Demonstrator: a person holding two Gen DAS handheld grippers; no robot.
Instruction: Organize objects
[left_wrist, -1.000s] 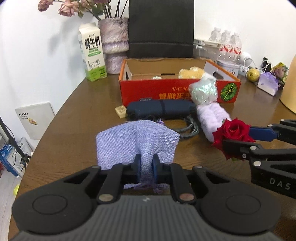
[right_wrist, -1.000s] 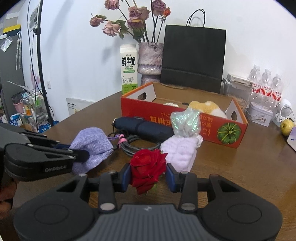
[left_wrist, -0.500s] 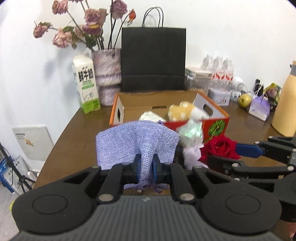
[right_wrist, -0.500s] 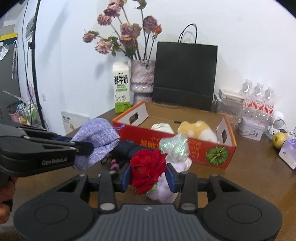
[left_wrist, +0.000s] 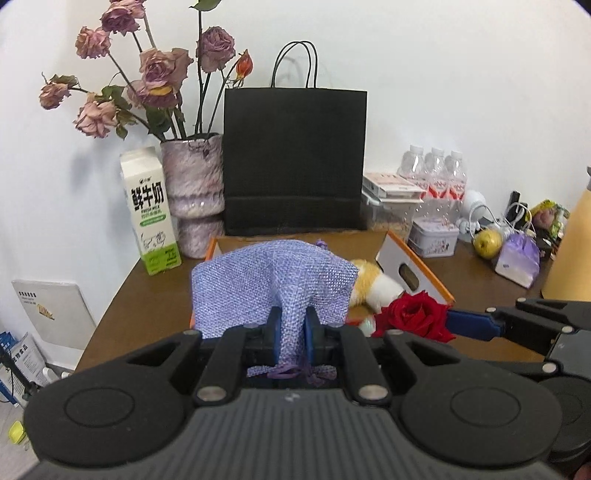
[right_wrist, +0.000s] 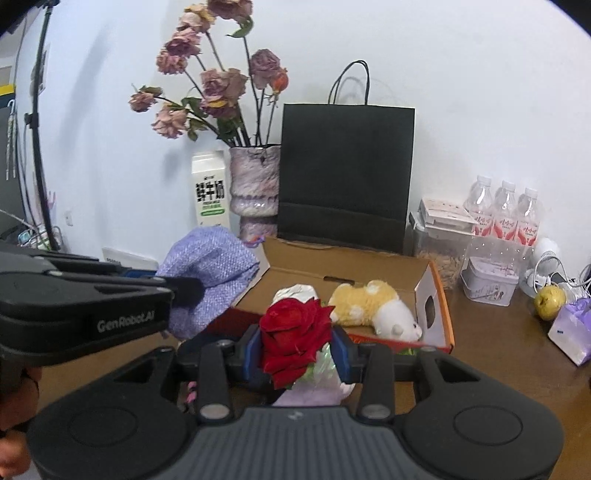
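Purple pouch (left_wrist: 271, 284) pinched tight in left tool (left_wrist: 291, 328), held up over near-left corner of cardboard box (right_wrist: 437, 295). Red rose (right_wrist: 293, 339) clamped in right tool (right_wrist: 295, 356) beside it, just before the box's front edge. Box on brown bench (left_wrist: 147, 291) holds plush toy (right_wrist: 373, 306); black bag (left_wrist: 295, 162) behind.

Each gripper (left_wrist: 291, 332) is matte black with blue finger pads (left_wrist: 274, 334), silver screws and round caps; one side reads "GenRobot.AI".
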